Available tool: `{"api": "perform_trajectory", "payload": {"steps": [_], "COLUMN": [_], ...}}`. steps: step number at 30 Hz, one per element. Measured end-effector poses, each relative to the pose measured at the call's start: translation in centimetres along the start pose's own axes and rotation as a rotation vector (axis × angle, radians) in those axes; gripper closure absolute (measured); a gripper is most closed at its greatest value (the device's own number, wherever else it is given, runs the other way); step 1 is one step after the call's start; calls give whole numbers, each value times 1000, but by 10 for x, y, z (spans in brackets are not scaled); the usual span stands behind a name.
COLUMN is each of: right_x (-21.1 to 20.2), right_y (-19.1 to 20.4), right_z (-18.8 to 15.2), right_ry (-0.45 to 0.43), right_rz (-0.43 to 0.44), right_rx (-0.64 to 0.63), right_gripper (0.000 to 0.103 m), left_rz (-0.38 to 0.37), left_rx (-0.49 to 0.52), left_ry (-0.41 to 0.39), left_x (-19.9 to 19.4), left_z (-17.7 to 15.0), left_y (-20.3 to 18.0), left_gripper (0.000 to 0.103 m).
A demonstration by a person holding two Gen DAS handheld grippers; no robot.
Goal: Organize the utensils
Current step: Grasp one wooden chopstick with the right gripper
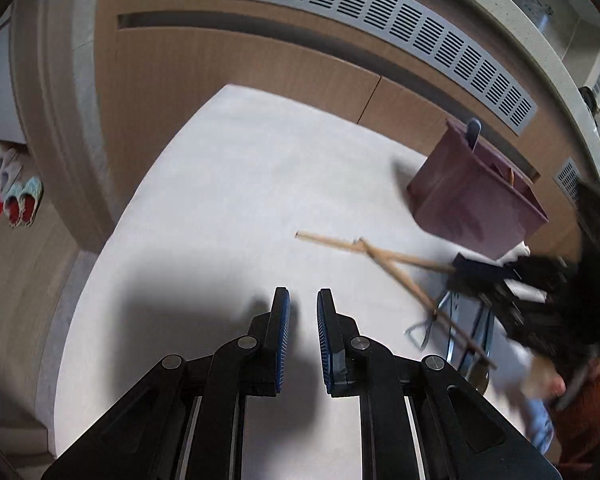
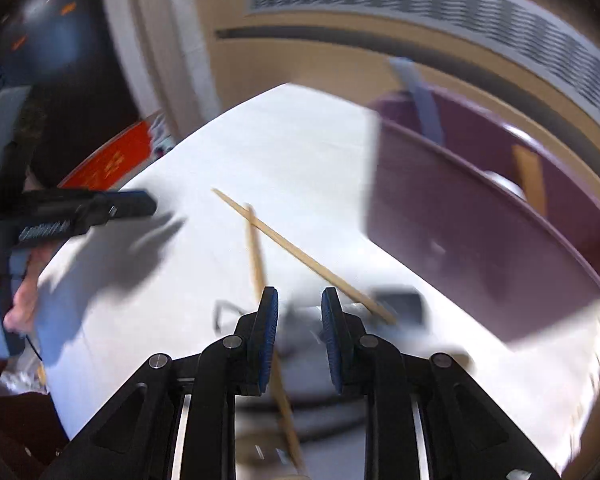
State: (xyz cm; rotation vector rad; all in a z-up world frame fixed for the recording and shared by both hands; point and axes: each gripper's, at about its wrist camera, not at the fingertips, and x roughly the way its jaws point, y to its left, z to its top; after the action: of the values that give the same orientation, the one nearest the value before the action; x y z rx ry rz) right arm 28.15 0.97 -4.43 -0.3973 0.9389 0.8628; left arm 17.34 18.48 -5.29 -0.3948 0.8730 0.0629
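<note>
Left hand-held gripper (image 1: 303,304) slightly parted, empty, above bare tabletop (image 1: 220,184). Right hand-held gripper (image 2: 299,304) parted wider, gripping nothing, over crossed chopsticks (image 2: 300,256) beside maroon holder (image 2: 480,240). Only left view shows blue metal utensils (image 1: 456,320) under chopsticks.

The white table (image 1: 228,184) lies bare across its left and far parts in the left wrist view, open for a hand to pass. On the right stands the maroon holder (image 1: 472,196), with a blue handle (image 1: 473,132) rising from it (a tall block near the table's far edge). In front of it two wooden chopsticks (image 1: 384,258) lie crossed on the surface, over blurred metal utensils (image 1: 460,328). The right gripper (image 1: 476,270) crowds that corner. Beyond the table, the wooden cabinet front (image 1: 260,60) closes off the far side.
</note>
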Motion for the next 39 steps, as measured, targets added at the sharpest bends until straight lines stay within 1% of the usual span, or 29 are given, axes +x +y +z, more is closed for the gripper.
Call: {"api": "perform_trajectory", "payload": {"steps": [3,4,7,8,9,12,14,15,16,18,20,21,24,25,26,28,31,32,34,36,39], "right_x": [25,35,53,54,52,39,30,26,19,9,3,3,10,15,16,24,43,45,47,37,-1], "right_y": [8,8,4,-2,-8,-22,-23,-22,-20,-14,-6,-1,12,18,16,11,14,13,13,9,-7], "right_z": [24,32,38,37,34,17,-2,-10,-19,-33,-40,-41,-34,-27,-25,-8,19,23,27,21,1], "right_ry": [14,17,46,58,51,88,109,112,106,121,127,136,139,130,123,114,112,113,120,115,63], "right_rz": [20,10,-47,-42,-10,93,137,134,119,84,53,51,23,-3,-17,-24,2,15,27,35,43], "right_rx": [-26,-36,-39,-27,3,92,111,109,99,73,43,25,-34,-64,-78,-91,-83,-71,-44,-1,79], "right_gripper": [82,83,83,82,82,82,83,84,85,85,85,85,85,85,85,85,85,92,97,98,98], "left_rz": [-23,-28,-41,-47,-51,-69,-92,-103,-115,-133,-143,-146,-143,-138,-132,-119,-95,-91,-89,-90,-100], "left_rx": [-15,-18,-17,-16,-14,-11,-3,2,9,25,44,52,71,69,62,44,18,14,5,-6,-3], "left_ry": [20,26,38,40,42,48,53,57,62,71,74,75,64,58,54,46,31,26,17,16,23], "left_x": [1,2,2,2,2,7,12,14,16,20,22,21,16,14,11,7,-2,-4,-8,-7,-1], "left_z": [-10,-13,-15,-15,-13,-10,-8,-7,-6,-5,-4,-4,-5,-5,-5,-4,-3,-3,-3,-3,-2], "left_y": [6,8,8,8,5,1,-6,-10,-15,-24,-33,-36,-41,-39,-37,-31,-19,-16,-11,-7,-12], "left_gripper": [87,87,87,87,86,86,85,85,85,85,85,85,84,83,83,83,82,82,82,80,79]}}
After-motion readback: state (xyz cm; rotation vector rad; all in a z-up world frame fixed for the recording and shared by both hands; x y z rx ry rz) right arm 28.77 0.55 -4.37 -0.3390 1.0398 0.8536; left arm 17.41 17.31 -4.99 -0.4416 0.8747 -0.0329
